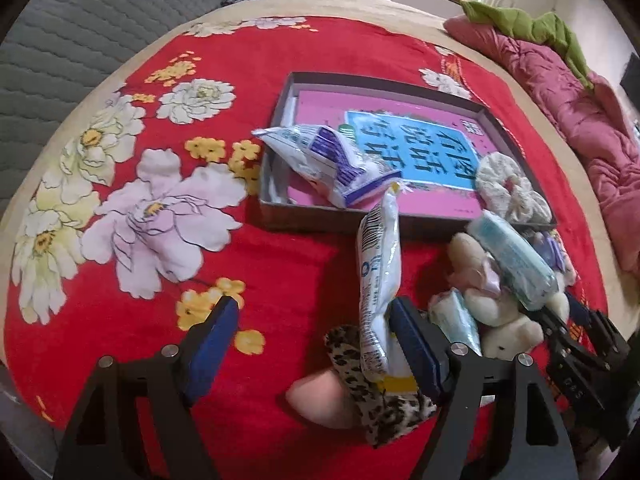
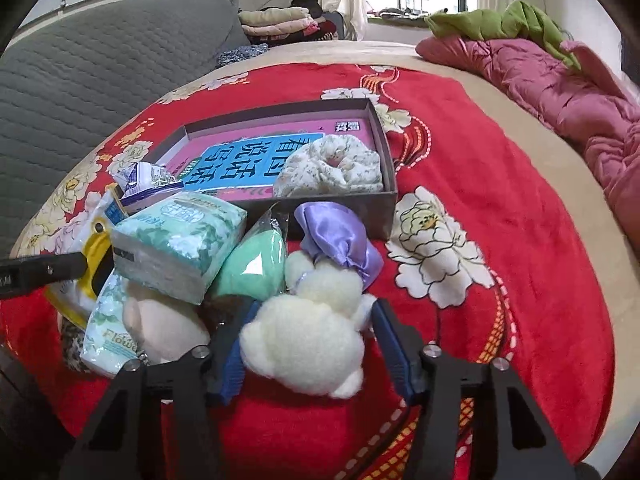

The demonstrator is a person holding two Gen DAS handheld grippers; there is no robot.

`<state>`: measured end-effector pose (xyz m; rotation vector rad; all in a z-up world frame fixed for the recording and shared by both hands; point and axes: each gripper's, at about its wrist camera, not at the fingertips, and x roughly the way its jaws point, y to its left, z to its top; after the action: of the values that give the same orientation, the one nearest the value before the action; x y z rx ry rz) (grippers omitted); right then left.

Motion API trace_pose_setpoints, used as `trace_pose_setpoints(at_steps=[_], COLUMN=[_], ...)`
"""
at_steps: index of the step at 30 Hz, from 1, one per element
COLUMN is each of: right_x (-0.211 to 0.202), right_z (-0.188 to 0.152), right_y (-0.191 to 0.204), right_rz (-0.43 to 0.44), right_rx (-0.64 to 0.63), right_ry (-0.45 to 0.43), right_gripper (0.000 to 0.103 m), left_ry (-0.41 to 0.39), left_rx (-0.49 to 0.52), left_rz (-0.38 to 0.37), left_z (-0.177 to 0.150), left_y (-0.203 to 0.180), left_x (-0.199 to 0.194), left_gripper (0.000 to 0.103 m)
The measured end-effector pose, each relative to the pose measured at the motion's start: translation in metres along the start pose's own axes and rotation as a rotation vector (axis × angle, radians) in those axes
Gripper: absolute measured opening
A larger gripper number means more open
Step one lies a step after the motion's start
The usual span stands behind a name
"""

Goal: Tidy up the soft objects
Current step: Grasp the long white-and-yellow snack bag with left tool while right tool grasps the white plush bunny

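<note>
A shallow grey box (image 1: pixel 316 222) (image 2: pixel 362 216) with a pink and blue book inside lies on the red floral blanket. In it sit a purple-white packet (image 1: pixel 320 158) and a floral scrunchie (image 1: pixel 506 186) (image 2: pixel 332 168). My left gripper (image 1: pixel 312 332) is open; a white packet (image 1: pixel 378 280) leans against its right finger, over a leopard-print item (image 1: pixel 376 396) and a pink sponge (image 1: pixel 320 398). My right gripper (image 2: pixel 312 332) is open around a white plush toy (image 2: pixel 308 344). A tissue pack (image 2: pixel 180 240), green sponge (image 2: pixel 250 268) and purple satin pouch (image 2: pixel 340 240) lie in front of it.
A grey quilted headboard (image 1: pixel 80 40) stands to the left. A pink quilt (image 2: pixel 560 92) with a green cloth (image 2: pixel 500 20) lies at the right. Folded clothes (image 2: pixel 280 20) are stacked at the back near the window.
</note>
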<state>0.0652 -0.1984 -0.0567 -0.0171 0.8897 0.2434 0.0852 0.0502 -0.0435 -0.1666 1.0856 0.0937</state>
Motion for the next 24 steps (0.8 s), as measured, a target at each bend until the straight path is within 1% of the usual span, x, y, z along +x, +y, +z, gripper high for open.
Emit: trace_pose_setpoints(at_steps=[2, 3, 6, 7, 8, 9, 11, 12, 14, 17, 19, 24], right_x=[-0.002, -0.002, -0.001, -0.001, -0.001, 0.000, 0.000, 0.000, 0.000, -0.001, -0.002, -0.005], right_z=[0.000, 0.000, 0.000, 0.000, 0.000, 0.000, -0.001, -0.001, 0.000, 0.000, 0.000, 0.000], right_y=[0.000, 0.000, -0.001, 0.000, 0.000, -0.001, -0.001, -0.002, -0.003, -0.004, -0.006, -0.010], right_rz=[0.001, 0.000, 0.003, 0.001, 0.002, 0.004, 0.007, 0.011, 0.012, 0.018, 0.018, 0.027], right_rx=[-0.010, -0.013, -0.014, -0.018, -0.019, -0.017, -0.015, -0.012, -0.011, -0.016, -0.015, -0.011], right_ry=[-0.003, -0.005, -0.003, -0.003, -0.004, -0.004, -0.005, -0.005, -0.004, -0.005, -0.008, -0.017], right_gripper=[0.055, 0.055, 0.055, 0.055, 0.055, 0.055, 0.054, 0.054, 0.052, 0.048, 0.045, 0.042], left_ry=[0.011, 0.027, 0.063, 0.067, 0.067, 0.073, 0.082, 0.085, 0.090, 0.093, 0.083, 0.056], left_rx=[-0.006, -0.008, -0.031, -0.033, -0.032, -0.032, -0.043, -0.045, -0.037, -0.037, -0.054, -0.077], left_rz=[-0.039, -0.041, -0.116, -0.122, -0.132, -0.137, -0.155, -0.164, -0.179, -0.203, -0.220, -0.253], left_z=[0.001, 0.002, 0.002, 0.002, 0.002, 0.003, 0.003, 0.004, 0.005, 0.005, 0.005, 0.004], left_y=[0.001, 0.000, -0.002, -0.003, -0.004, -0.005, -0.006, -0.007, -0.010, -0.012, -0.011, -0.007], left_x=[0.003, 0.008, 0.025, 0.027, 0.030, 0.033, 0.038, 0.039, 0.041, 0.043, 0.042, 0.034], left_gripper=[0.079, 0.079, 0.078, 0.076, 0.070, 0.066, 0.047, 0.041, 0.018, 0.018, 0.018, 0.018])
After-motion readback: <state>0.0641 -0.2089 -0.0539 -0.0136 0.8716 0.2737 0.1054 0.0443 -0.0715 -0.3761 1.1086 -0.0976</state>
